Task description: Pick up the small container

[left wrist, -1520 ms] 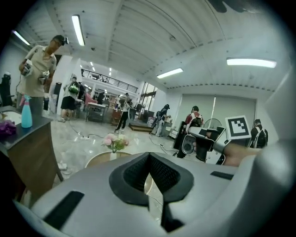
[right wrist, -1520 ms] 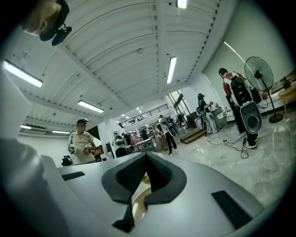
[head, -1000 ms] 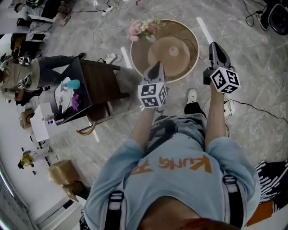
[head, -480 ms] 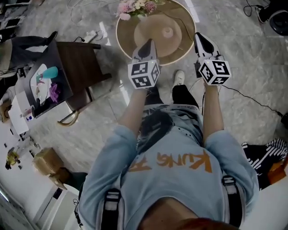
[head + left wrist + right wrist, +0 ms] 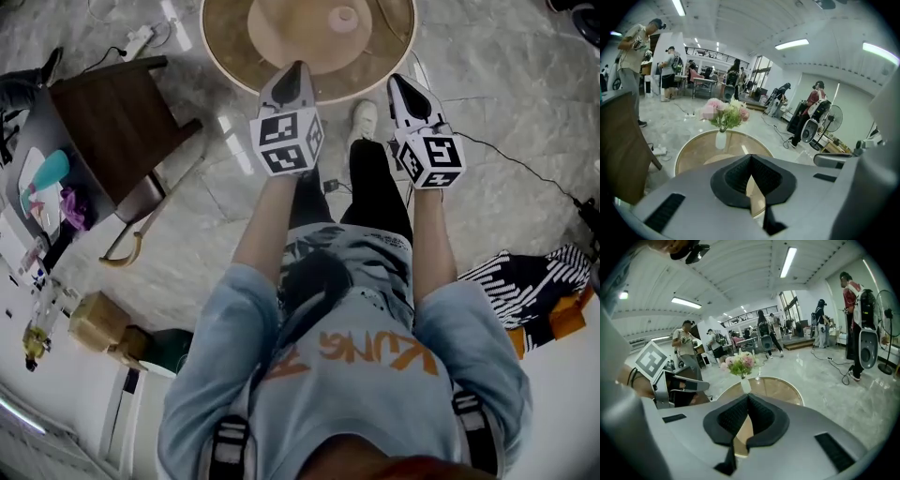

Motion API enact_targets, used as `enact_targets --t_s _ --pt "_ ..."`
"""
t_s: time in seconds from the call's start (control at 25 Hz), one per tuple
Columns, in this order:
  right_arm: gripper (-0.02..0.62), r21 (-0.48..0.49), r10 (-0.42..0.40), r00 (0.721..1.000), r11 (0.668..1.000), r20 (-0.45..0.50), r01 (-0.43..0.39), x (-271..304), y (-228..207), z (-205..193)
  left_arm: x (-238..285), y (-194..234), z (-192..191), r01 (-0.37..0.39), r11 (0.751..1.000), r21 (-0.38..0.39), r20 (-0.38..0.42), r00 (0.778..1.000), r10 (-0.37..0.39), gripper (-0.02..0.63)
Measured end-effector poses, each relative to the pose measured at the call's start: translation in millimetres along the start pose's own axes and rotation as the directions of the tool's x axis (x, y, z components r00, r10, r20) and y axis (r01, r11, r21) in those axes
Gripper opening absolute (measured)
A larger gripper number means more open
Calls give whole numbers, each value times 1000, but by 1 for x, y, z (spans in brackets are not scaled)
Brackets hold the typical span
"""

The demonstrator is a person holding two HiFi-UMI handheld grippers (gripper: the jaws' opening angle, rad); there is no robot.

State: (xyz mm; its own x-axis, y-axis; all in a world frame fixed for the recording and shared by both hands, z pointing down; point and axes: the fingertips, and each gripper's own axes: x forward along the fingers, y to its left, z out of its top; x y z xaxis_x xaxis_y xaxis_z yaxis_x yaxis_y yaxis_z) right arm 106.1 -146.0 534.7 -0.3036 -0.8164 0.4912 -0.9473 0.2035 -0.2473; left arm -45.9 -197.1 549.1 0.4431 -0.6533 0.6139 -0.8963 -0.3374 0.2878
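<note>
A small pale round container [image 5: 345, 14] sits at the middle of the round table [image 5: 230, 47], on its tan centre disc. My left gripper [image 5: 293, 68] hangs in the air over the table's near rim, jaws shut with nothing in them. My right gripper [image 5: 397, 81] is level with it just off the rim to the right, also shut and empty. In the left gripper view the shut gripper [image 5: 751, 157] points at a white vase of pink flowers [image 5: 721, 139] on the table. The right gripper [image 5: 748, 397] faces the same vase [image 5: 746, 384]. Neither gripper view shows the container.
A dark wooden chair [image 5: 103, 122] stands left of the table. A power strip [image 5: 141, 38] and cables lie on the marble floor. A striped bag [image 5: 511, 281] lies at the right, a cardboard box [image 5: 94, 322] at the lower left. Several people and a fan [image 5: 825, 117] are beyond the table.
The table has slid up to the top edge of the head view and the flowers have left it. Both grippers now reach the table's near rim, still shut.
</note>
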Motion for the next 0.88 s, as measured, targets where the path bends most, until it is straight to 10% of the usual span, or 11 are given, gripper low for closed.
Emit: enact_targets --t_s 0.88 --pt "14 -72 58 983 995 -172 -72 106 -37 -158 123 45 -139 -28 998 -59 -111 994 22 23"
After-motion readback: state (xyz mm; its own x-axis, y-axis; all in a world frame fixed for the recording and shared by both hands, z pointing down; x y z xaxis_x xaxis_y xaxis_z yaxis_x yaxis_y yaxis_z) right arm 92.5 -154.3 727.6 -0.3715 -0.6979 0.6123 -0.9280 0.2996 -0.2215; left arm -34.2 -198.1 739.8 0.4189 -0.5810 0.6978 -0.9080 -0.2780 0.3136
